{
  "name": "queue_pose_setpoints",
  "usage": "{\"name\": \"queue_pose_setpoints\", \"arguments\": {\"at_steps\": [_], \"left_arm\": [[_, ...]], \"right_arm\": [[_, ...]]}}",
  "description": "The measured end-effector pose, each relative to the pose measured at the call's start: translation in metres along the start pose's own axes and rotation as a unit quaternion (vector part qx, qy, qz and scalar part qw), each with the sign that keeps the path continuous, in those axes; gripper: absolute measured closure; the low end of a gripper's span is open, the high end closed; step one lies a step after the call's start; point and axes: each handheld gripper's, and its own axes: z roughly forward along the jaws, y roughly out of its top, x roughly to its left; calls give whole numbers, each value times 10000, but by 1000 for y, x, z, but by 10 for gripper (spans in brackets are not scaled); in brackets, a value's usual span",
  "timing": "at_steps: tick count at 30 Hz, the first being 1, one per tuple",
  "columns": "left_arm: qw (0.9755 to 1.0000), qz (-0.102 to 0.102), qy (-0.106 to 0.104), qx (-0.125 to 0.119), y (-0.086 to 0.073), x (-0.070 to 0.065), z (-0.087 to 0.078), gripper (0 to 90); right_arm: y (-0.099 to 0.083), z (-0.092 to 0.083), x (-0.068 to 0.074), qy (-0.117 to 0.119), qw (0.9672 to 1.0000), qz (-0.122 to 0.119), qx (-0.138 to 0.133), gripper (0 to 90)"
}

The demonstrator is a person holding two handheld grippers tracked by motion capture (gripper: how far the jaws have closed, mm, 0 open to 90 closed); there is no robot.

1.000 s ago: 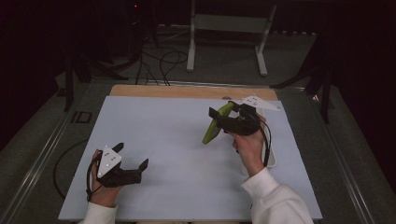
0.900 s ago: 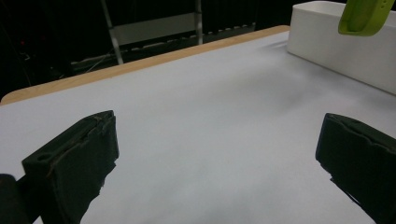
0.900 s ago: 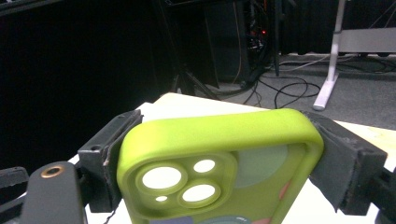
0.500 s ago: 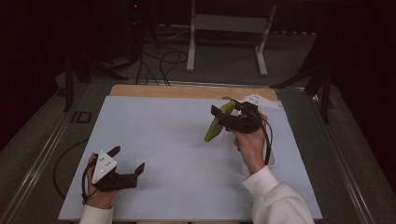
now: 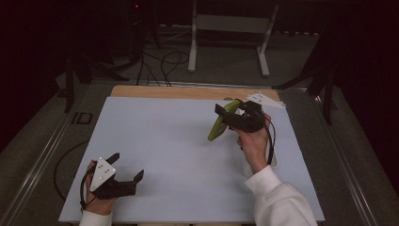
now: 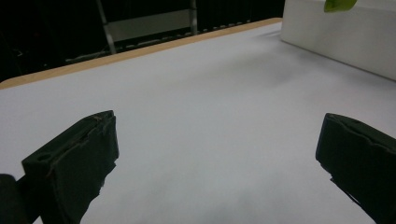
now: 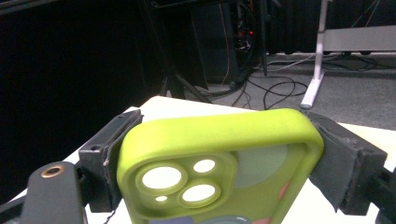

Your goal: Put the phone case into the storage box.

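A lime-green phone case (image 5: 217, 126) hangs tilted above the right half of the pale table (image 5: 174, 141). My right gripper (image 5: 225, 117) is shut on it. In the right gripper view the case (image 7: 219, 130) shows its camera cut-outs, and the right gripper (image 7: 229, 158) presses both pads against its two long sides. My left gripper (image 5: 126, 166) lies low at the near left of the table, open, with nothing in it. In the left gripper view the left gripper (image 6: 215, 154) has bare table between its wide-set jaws, and the green case (image 6: 338, 4) shows at the top right.
A white box (image 6: 336, 42) lies on the table's right side, beneath the right hand (image 5: 273, 157). A wooden strip (image 5: 188, 92) runs along the far table edge. Behind it stand a white frame (image 5: 230, 28), cables and dark stands on the floor.
The left gripper has slipped a little toward the near edge of the table. The right gripper and the case hold still.
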Motion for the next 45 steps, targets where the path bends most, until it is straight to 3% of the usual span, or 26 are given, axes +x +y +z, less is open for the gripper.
{"name": "queue_pose_setpoints", "arguments": {"at_steps": [9,22,45], "left_arm": [[9999,-76,113,-65,0,3,-3,0],[9999,-79,124,15,-2,2,0,0],[9998,-66,170,68,-3,1,1,0]], "right_arm": [[6,0,-5,-127,9999,74,-88,171],[14,2,-13,-369,9993,-53,-94,171],[25,3,-33,-755,9969,41,-195,172]]}}
